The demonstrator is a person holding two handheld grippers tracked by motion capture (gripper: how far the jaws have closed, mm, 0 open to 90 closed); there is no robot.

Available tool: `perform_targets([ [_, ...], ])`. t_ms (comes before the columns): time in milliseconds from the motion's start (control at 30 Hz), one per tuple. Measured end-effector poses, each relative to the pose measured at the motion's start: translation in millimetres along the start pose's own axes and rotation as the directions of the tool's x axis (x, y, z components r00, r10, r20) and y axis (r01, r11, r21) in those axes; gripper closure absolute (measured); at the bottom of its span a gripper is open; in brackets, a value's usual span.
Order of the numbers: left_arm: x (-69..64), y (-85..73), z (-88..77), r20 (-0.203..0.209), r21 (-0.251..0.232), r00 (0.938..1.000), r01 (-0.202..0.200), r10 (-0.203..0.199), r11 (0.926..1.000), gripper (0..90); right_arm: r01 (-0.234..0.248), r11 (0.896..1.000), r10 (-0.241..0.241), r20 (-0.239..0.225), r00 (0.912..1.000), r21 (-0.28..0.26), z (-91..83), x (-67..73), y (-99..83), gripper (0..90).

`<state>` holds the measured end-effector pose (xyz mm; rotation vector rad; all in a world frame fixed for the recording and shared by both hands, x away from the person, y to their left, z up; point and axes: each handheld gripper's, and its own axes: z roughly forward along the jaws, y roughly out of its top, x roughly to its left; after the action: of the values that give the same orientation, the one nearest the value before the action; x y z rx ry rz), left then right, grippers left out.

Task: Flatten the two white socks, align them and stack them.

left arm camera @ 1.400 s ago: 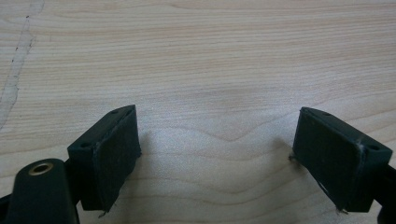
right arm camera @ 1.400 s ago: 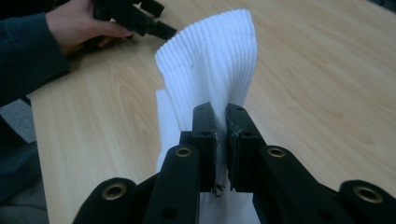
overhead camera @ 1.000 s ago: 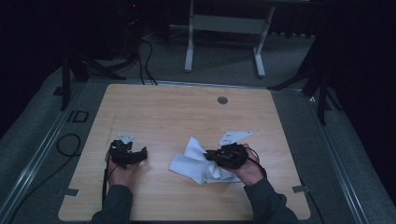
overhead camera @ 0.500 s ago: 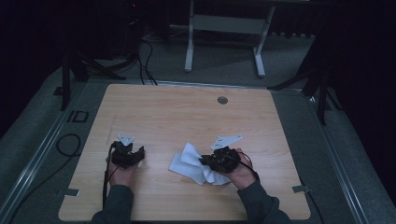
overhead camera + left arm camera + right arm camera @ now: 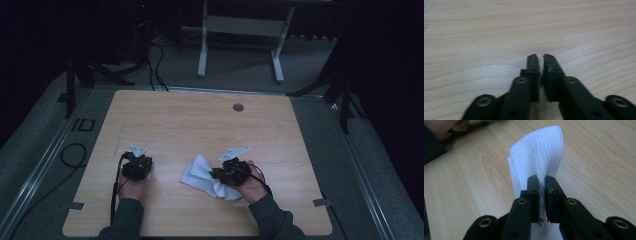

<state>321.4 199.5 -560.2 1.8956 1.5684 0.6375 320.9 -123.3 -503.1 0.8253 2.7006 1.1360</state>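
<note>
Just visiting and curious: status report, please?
Left hand-held gripper just closed, empty. Right hand-held gripper clamped on white cloth. Nothing in the way.

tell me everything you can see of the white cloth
The white cloth is a small ribbed, knit-looking piece, crumpled and folded over itself. It lies on the wooden table near the front edge. The right gripper is shut on a fold of it, and in the right gripper view the pinched part stands up in ridged layers. Nothing else touches it.
</note>
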Motion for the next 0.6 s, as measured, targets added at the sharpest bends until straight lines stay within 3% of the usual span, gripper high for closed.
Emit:
perform_targets([
  [233,-6.1,1.0,-3.6,0.043,0.007,0.9985,-0.033,0.033,0.9994,89.7,0.0,1.0,0.0,-0.004,1.0,0.031,14.9,3.1,6.9,82.9],
  [600,-22.1,3.0,-12.6,0.092,-0.032,0.9918,-0.086,0.088,0.9958,89.7,0.009,0.997,-0.008,-0.018,0.9998,0.074,32.8,7.0,10.1,82.5],
])
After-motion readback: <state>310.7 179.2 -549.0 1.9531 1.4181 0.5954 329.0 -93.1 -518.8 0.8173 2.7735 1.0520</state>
